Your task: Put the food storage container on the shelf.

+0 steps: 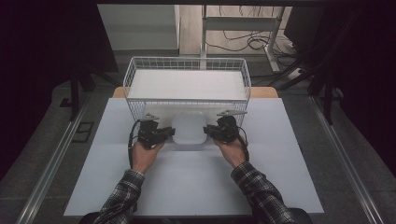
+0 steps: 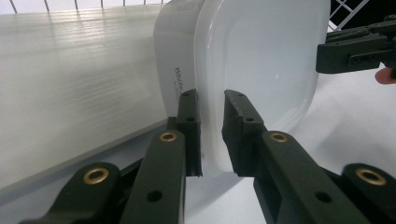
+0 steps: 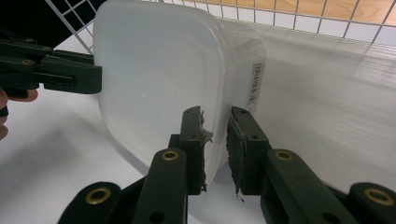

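Clamping onto the rim of a white plastic tub [image 1: 188,129] from both sides, so that's basically the whole story. The left gripper [image 2: 211,133] has its jaws pinched on the tub's left edge, with the thin wall sandwiched between the two black pads. The right gripper [image 3: 215,149] is doing the same on the opposite edge, and its pads look pretty chewed up, with bits of torn lining hanging off. In the right gripper view you can also spot a printed label on the tub's side wall.

From the high view, the left gripper [image 1: 166,133] and right gripper [image 1: 209,130] face each other with the tub between them. The tub's open side faces up toward the camera. It sits just in front of a white wire basket [image 1: 135,70], right up against the basket's front wall. I can't tell if it's resting on the table or lifted slightly.

The basket has a flat white liner in its bottom. Everything sits on a white table [image 1: 280,163], and the person's plaid sleeves [image 1: 122,198] come in from the bottom edge.
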`<state>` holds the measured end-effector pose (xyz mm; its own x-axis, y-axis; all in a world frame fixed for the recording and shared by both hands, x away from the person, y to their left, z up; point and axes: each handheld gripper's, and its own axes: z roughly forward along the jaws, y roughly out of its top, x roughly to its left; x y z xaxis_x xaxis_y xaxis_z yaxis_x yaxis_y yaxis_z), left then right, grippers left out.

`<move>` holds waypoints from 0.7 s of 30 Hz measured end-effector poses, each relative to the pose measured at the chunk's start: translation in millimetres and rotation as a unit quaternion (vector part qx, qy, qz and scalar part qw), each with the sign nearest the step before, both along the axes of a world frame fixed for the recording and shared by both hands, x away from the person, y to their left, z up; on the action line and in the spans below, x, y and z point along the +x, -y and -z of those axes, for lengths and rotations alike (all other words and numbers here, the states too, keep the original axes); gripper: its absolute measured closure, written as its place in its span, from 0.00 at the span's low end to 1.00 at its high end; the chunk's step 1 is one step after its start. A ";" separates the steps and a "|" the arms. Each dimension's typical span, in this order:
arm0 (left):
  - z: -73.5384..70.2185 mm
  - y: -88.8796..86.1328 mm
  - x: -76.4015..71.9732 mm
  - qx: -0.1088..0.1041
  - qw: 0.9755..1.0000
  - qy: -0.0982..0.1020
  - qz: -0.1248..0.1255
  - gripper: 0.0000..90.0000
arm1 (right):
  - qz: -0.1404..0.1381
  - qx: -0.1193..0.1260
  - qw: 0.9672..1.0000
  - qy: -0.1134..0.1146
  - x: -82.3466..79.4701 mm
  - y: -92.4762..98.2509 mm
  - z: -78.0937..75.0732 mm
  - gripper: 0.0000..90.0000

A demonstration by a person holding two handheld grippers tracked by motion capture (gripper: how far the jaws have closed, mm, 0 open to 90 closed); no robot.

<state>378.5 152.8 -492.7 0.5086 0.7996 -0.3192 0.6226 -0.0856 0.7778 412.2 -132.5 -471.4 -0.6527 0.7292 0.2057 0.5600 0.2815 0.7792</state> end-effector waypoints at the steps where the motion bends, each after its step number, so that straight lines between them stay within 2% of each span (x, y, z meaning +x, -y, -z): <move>1: -0.1 -0.3 1.0 -0.001 1.000 0.001 0.001 0.85 | -0.001 -0.001 1.000 0.004 0.4 -0.1 0.0 0.83; 4: 0.2 -0.8 3.6 -0.004 1.000 0.013 0.000 0.83 | 0.000 -0.007 1.000 0.014 1.3 -1.2 0.2 0.80; 6: -0.3 2.3 5.4 0.010 1.000 0.021 -0.006 0.83 | 0.007 -0.015 1.000 0.018 2.5 -3.2 1.7 0.76; 7: -0.4 3.3 6.2 0.013 0.999 0.029 -0.009 0.83 | 0.008 -0.016 1.000 0.023 3.0 -3.6 2.6 0.78; 13: -2.7 4.4 14.5 0.023 0.998 0.048 -0.030 0.76 | 0.024 -0.026 0.998 0.051 9.7 -7.6 -0.1 0.75; 17: -3.5 4.7 22.2 0.030 0.997 0.057 -0.047 0.70 | 0.036 -0.023 0.998 0.054 18.1 -9.0 -1.1 0.73; 19: -5.5 3.5 21.9 0.021 0.997 0.060 -0.042 0.63 | 0.039 -0.022 0.998 0.054 21.4 -9.9 -1.7 0.74; 21: -7.9 2.5 18.4 0.013 0.997 0.063 -0.036 0.61 | 0.036 -0.023 0.998 0.055 21.9 -9.5 -3.5 0.76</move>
